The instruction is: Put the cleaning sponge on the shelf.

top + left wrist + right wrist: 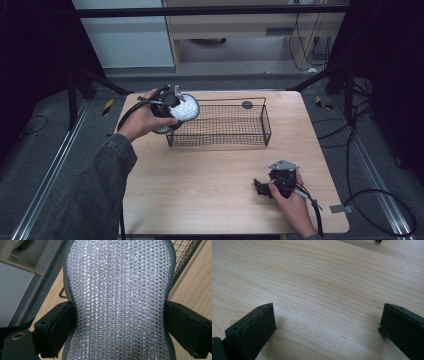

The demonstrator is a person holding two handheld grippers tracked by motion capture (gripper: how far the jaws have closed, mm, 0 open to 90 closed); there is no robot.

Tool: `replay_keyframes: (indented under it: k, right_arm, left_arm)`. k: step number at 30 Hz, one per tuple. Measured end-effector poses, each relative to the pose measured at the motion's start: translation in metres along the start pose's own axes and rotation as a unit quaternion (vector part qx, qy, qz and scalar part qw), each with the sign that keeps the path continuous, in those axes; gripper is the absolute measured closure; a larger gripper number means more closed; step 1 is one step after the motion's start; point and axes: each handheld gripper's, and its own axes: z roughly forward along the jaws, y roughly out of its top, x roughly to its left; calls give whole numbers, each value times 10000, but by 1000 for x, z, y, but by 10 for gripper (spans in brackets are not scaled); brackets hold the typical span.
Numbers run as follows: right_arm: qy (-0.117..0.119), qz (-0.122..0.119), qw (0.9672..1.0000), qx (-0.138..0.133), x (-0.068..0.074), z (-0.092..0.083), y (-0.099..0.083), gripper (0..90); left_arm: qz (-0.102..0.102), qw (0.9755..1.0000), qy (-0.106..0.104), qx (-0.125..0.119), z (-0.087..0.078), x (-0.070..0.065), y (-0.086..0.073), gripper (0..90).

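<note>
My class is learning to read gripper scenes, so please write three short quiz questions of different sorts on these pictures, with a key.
1. True or false: the left gripper is closed on the silver mesh pad.
2. Multiple choice: the right gripper is A) holding the pad, B) open above bare table, C) inside the wire basket.
3. Fill in: the pad is held at the wire basket's ____ end, as the high view shows it.

Key: 1 true; 2 B; 3 left.
</note>
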Motion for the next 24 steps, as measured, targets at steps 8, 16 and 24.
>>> replay_keyframes:
  k: [8,16,24]
  right_arm:
    - [7,10,10000,-2,0,-1,0,4]
    - [0,18,10000,-1,-4,-1,-1,4]
    - [-21,23,10000,-7,-5,-1,-1,3]
  left_arm:
    - [257,9996,45,-51,11,-1,13,95]
    - [427,9990,132,-52,22,-2,20,95]
    - [520,9983,231,-101,30,-3,26,94]
